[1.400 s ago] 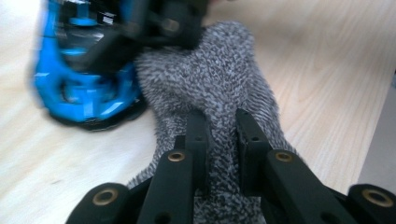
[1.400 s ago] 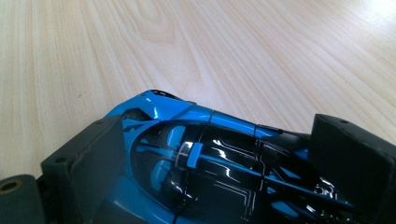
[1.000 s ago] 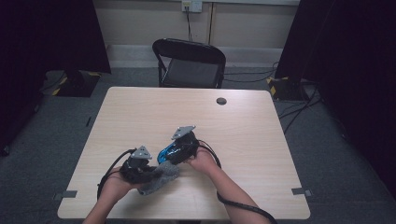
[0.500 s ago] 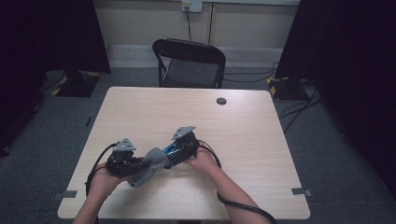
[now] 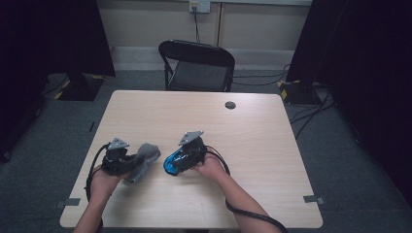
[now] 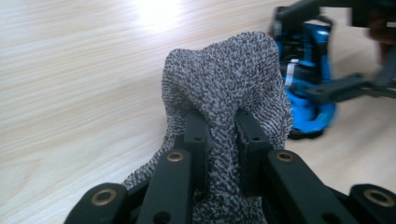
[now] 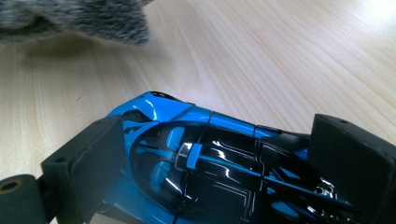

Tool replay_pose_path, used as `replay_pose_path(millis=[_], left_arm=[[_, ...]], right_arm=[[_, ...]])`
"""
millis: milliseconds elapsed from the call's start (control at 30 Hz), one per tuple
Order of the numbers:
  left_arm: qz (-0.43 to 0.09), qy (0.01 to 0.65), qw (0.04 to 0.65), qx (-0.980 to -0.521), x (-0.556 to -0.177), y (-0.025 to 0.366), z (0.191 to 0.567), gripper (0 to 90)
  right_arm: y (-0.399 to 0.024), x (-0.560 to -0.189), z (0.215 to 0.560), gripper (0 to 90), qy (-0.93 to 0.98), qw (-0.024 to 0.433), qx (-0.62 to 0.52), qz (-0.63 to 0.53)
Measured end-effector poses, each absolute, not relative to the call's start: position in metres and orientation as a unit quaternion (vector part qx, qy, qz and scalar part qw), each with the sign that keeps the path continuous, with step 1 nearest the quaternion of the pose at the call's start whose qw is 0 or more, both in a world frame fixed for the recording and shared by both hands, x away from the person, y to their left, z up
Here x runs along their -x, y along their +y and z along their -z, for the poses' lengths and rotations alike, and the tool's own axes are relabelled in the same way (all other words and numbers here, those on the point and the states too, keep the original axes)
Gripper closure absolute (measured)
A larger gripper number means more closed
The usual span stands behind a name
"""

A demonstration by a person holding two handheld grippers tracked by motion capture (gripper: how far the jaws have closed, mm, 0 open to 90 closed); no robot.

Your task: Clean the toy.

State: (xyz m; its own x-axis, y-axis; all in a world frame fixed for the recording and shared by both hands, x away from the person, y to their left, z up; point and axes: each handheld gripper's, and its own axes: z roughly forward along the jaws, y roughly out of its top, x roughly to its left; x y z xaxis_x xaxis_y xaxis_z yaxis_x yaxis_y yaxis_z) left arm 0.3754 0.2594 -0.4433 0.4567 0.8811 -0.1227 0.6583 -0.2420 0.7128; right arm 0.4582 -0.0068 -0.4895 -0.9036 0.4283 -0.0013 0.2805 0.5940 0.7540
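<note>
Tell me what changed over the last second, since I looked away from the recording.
The left gripper, shut on the grey cloth, slid to the left across the table, drawing the cloth off the blue toy car so the two now lie apart. Nothing was picked up or released. The right gripper stayed put, clamped on the car.

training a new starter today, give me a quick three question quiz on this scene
1. True or false: the left tongs are shut on the grey cloth.
2. What do the right tongs hold? A) blue toy car B) mug C) pen
3. Besides those things, what small dark thing lies on the table, at its far side?

Key: 1 true. 2 A, the blue toy car. 3 a small round black disc.
</note>
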Motion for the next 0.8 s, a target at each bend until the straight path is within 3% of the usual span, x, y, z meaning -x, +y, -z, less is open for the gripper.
replay_pose_path(millis=[300, 800], left_arm=[[-0.166, 0.503, 0.294, -0.796, -0.384, 0.241, 0.464, 77.8], [-0.087, 0.458, 0.301, -0.832, -0.364, 0.206, 0.463, 78.1]], right_arm=[[-0.007, -0.458, 0.489, 4.0, 0.889, 0.092, -0.198, -0.403], [-0.006, -0.459, 0.489, 4.0, 0.89, 0.092, -0.198, -0.4]])
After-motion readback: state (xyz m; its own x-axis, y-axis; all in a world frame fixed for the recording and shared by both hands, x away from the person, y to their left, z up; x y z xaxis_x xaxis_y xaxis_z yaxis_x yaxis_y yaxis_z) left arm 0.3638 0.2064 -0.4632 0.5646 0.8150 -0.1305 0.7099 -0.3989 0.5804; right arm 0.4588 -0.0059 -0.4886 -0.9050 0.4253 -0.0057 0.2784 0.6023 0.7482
